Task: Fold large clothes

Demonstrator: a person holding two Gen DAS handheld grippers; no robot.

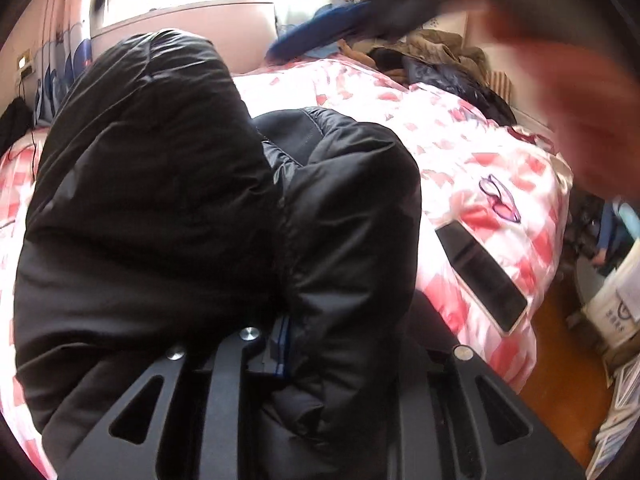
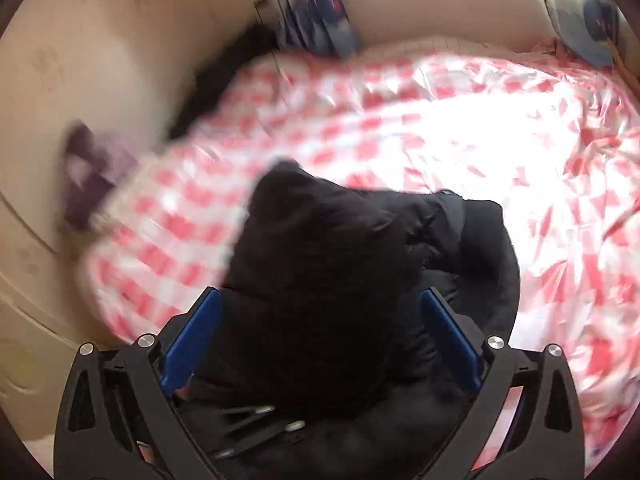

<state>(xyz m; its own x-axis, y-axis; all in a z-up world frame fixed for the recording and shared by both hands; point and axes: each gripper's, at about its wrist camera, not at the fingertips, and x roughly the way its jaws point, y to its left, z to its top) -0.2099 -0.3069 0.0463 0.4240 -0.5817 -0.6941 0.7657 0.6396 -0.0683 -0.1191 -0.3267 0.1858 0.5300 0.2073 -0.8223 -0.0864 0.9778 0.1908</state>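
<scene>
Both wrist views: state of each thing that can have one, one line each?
Black padded jacket: bunched, partly folded on the bed.
Left claw: shut on jacket fabric.
Right claw: fingers apart, jacket bulk between them; grip unclear.
Purple-framed glasses: lying unfolded on the red-and-white quilt.
Black phone: screen dark.
</scene>
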